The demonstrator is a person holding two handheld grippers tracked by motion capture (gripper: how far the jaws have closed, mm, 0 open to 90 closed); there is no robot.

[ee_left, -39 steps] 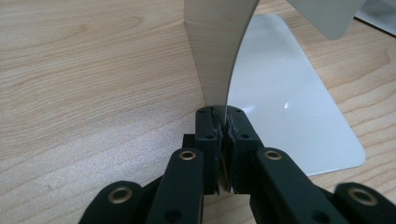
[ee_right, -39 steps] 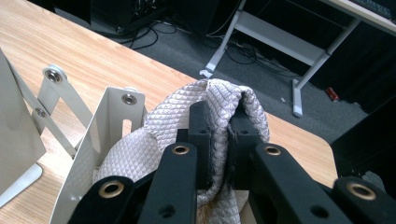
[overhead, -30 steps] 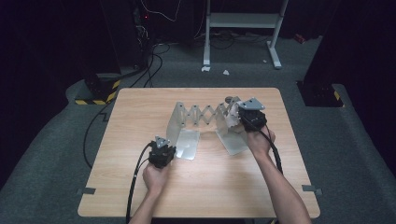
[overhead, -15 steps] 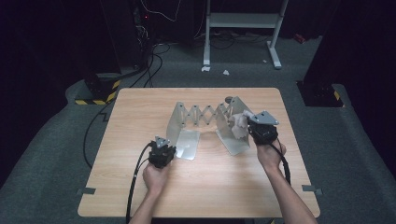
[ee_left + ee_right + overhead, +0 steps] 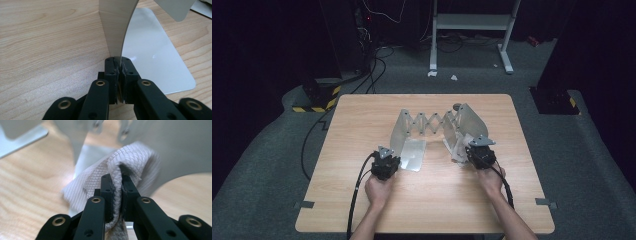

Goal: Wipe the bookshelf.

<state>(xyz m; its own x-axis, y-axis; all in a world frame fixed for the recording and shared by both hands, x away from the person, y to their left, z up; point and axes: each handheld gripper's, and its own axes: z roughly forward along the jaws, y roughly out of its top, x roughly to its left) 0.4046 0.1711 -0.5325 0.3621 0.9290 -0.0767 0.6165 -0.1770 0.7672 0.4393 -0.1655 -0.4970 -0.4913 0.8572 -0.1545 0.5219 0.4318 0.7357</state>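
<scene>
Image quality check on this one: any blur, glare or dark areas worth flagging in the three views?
High view: the table is evenly lit, the floor and background fall to near black. Left gripper view: sharp, with a small glare spot on the metal base plate beside the jaws. Right gripper view: the white cloth is sharp at the jaws, while the metal panel behind and the wood are soft.

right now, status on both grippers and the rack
Left gripper shut on rack plate edge. Right gripper shut on cloth, against rack's right plate. Nothing in the way.
</scene>
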